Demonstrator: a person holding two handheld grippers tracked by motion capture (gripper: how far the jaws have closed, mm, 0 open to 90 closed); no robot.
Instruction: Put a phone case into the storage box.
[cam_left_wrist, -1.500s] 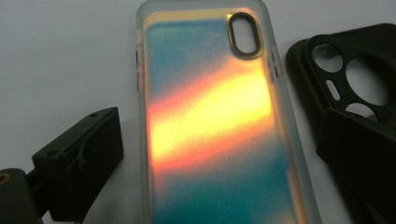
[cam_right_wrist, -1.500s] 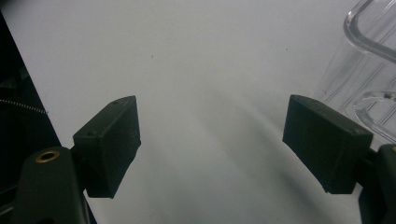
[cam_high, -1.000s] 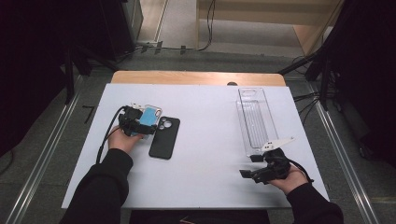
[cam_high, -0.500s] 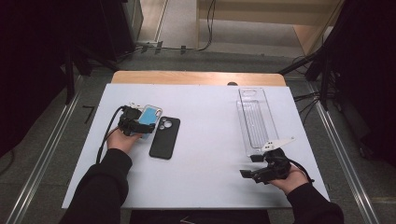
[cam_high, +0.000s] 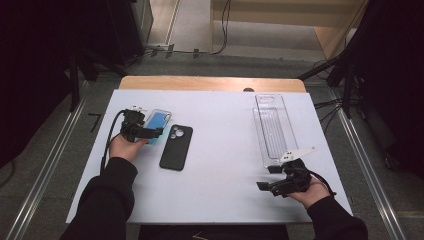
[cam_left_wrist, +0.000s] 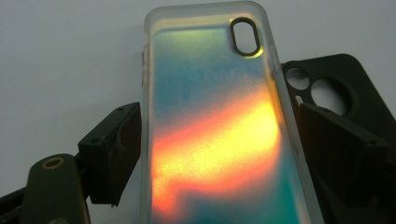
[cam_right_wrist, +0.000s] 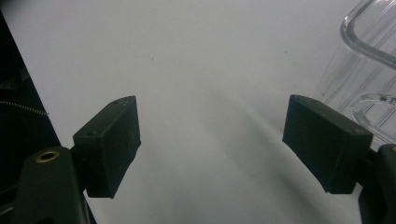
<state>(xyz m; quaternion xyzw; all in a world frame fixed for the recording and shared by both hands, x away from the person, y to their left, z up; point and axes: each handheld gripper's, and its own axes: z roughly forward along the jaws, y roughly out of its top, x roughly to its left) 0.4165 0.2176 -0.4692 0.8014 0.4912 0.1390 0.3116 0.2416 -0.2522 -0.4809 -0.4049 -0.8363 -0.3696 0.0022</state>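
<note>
Barely anything has shifted: your left gripper still straddles the iridescent case at the desk's nine o'clock, fingers spread beside it, ready to clamp, while your right gripper waits open at five o'clock.

The high view looks forward and down over the whole white table. Each gripper view sits close above that tabletop; the left one shares the iridescent phone case with the high view
</note>
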